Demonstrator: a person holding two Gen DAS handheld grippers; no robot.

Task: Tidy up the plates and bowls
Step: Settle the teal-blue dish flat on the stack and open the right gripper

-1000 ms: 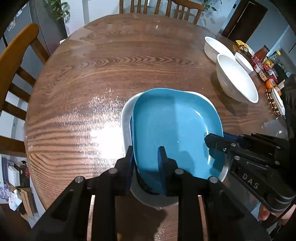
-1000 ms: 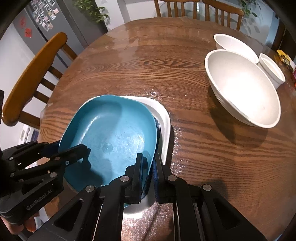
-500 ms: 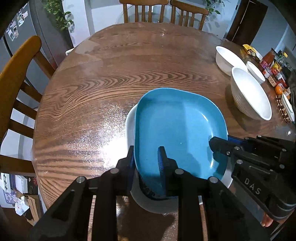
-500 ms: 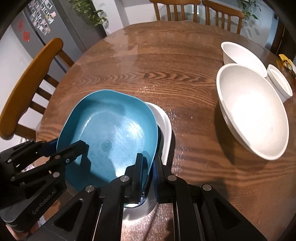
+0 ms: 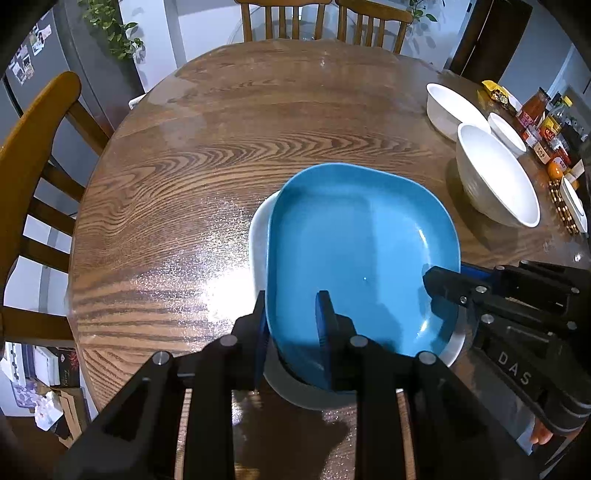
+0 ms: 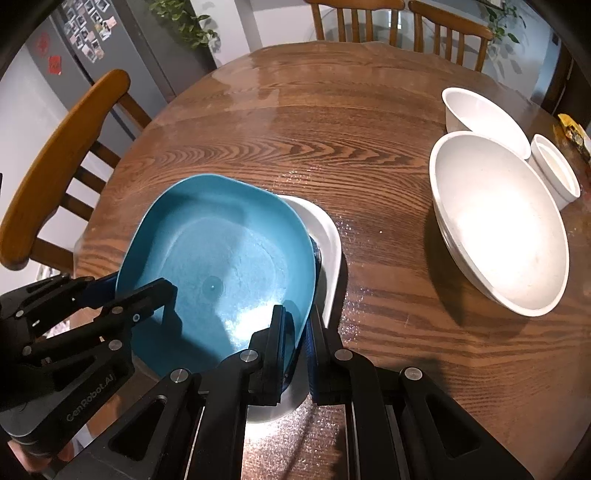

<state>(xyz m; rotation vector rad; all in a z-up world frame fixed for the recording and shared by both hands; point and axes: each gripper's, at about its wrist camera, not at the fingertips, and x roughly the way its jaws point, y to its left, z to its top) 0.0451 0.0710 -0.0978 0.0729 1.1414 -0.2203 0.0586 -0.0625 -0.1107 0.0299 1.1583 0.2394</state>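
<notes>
A blue square plate [image 5: 358,251] is held above a white square plate [image 5: 258,236] that lies on the round wooden table [image 5: 221,147]. My left gripper [image 5: 291,317] is shut on the blue plate's near left rim. My right gripper [image 6: 297,328] is shut on its near right rim [image 6: 221,258]. Each gripper shows in the other's view, the right one [image 5: 443,284] and the left one [image 6: 147,291]. The white plate [image 6: 325,236] shows from under the blue one. A big white bowl [image 6: 498,225], a second white bowl [image 6: 480,114] and a small white bowl [image 6: 554,170] stand to the right.
Wooden chairs stand at the left [image 5: 33,147] and at the far side [image 5: 325,18]. Bottles and jars [image 5: 546,125] crowd the table's right edge. A narrow white dish [image 5: 574,203] lies by the big bowl [image 5: 495,177].
Both grippers have lifted and drawn back with the blue plate, so more of the table and chairs shows. The blue plate now sits higher over the white plate.
</notes>
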